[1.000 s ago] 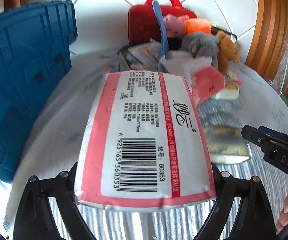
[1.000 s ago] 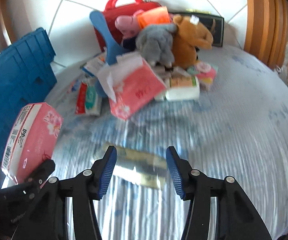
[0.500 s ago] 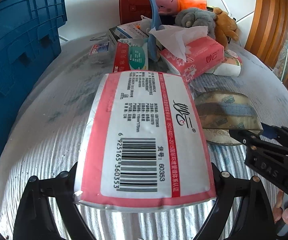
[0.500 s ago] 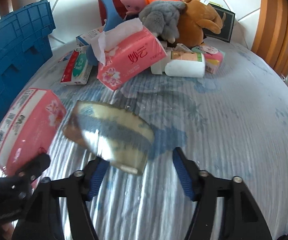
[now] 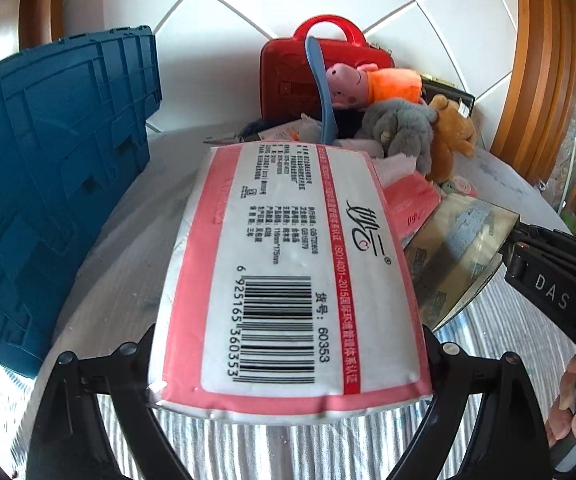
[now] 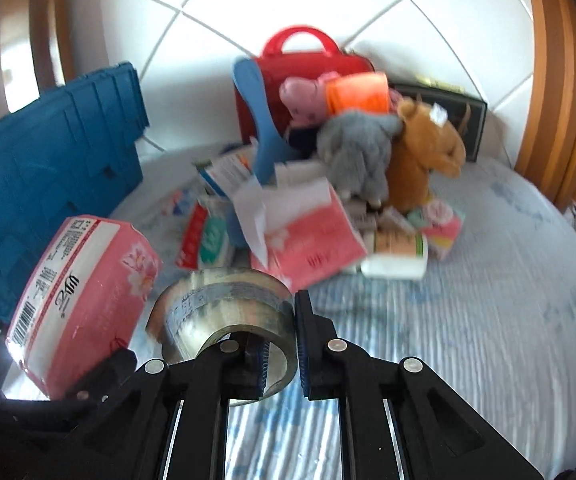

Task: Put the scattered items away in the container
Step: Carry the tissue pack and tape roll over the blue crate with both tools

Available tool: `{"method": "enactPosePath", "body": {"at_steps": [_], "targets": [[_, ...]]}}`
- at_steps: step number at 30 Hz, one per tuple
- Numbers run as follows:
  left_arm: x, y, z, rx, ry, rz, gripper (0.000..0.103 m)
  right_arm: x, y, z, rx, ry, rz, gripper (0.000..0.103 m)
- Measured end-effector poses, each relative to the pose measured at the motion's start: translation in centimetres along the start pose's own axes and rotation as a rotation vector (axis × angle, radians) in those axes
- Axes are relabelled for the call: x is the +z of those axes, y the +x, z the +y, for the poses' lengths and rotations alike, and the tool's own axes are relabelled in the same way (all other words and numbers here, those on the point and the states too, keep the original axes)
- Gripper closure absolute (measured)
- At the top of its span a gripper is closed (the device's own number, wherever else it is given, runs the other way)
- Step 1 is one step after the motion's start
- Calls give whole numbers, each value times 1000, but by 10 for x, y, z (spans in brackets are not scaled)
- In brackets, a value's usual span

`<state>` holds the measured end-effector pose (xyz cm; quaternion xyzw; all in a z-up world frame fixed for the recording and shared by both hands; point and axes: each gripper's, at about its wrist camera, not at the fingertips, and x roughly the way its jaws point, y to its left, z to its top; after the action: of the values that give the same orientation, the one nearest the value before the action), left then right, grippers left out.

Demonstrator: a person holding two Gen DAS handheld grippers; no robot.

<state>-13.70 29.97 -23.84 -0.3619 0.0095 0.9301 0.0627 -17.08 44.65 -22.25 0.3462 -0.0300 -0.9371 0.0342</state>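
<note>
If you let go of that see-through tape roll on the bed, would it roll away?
Probably not far. The tape roll is a wide, stiff-looking ring, so it could roll if set on its edge, but the striped bedsheet looks soft and would likely slow it. Pinched through one wall by the right gripper, it seems light and keeps its shape.

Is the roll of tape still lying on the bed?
No, the right gripper is shut on the tape roll, holding it above the striped sheet.

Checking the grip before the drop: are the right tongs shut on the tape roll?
Shut on it. The right tongs pinch the tape roll's wall, one finger inside the ring, one outside, and the roll hangs off the bedspread.
</note>
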Motion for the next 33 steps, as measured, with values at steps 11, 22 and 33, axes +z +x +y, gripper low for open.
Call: {"method": "enactPosePath", "body": {"at_steps": [11, 22, 33], "targets": [[88, -106, 59, 108, -25, -252, 12, 110, -91, 77, 86, -80, -273, 91], [144, -189, 248, 250, -65, -352, 12, 191, -138, 269, 213, -158, -463, 91], [131, -130, 438, 202, -36, 32, 12, 181, -44, 475, 143, -300, -97, 89]]}}
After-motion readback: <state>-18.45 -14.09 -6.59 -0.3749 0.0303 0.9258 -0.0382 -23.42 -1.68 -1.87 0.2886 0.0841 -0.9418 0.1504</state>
